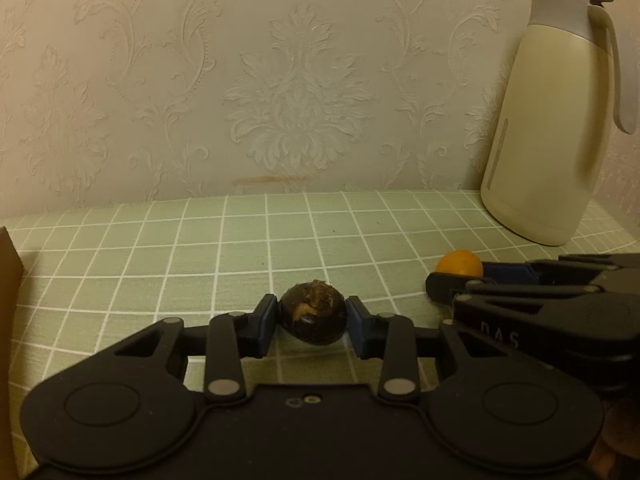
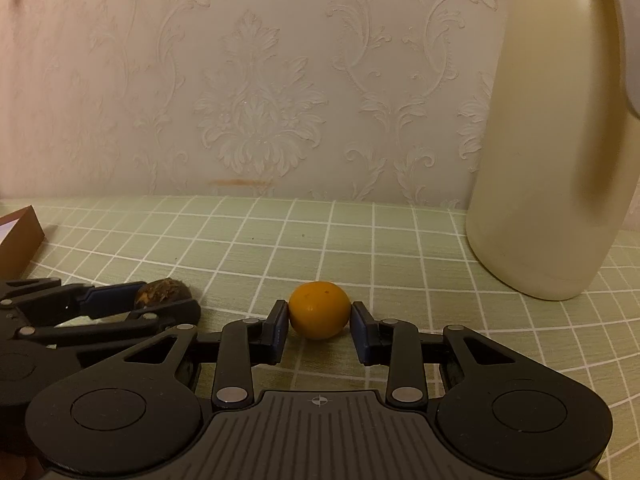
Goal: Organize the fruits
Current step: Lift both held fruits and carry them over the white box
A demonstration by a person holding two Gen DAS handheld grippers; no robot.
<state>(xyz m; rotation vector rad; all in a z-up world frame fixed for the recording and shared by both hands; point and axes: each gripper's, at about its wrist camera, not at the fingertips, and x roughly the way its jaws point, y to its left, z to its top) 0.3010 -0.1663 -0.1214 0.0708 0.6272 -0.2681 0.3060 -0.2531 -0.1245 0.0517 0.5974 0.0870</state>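
Observation:
A dark brown round fruit [image 1: 313, 314] with a rough tan top sits between the blue pads of my left gripper [image 1: 312, 322], and both pads touch its sides. A small orange fruit [image 2: 319, 310] is pinched the same way in my right gripper [image 2: 319, 322]. Both fruits are low over the green checked tablecloth [image 1: 240, 240]; whether they rest on it I cannot tell. The two grippers are side by side. The right gripper [image 1: 456, 278] and orange fruit [image 1: 459, 263] show at the right of the left wrist view. The left gripper [image 2: 160, 302] and dark fruit [image 2: 162, 291] show at the left of the right wrist view.
A tall cream jug [image 1: 548, 120] with a grey lid and handle stands at the back right against the patterned wall, close to the right gripper [image 2: 548, 160]. A brown box [image 2: 18, 236] lies at the left edge of the table.

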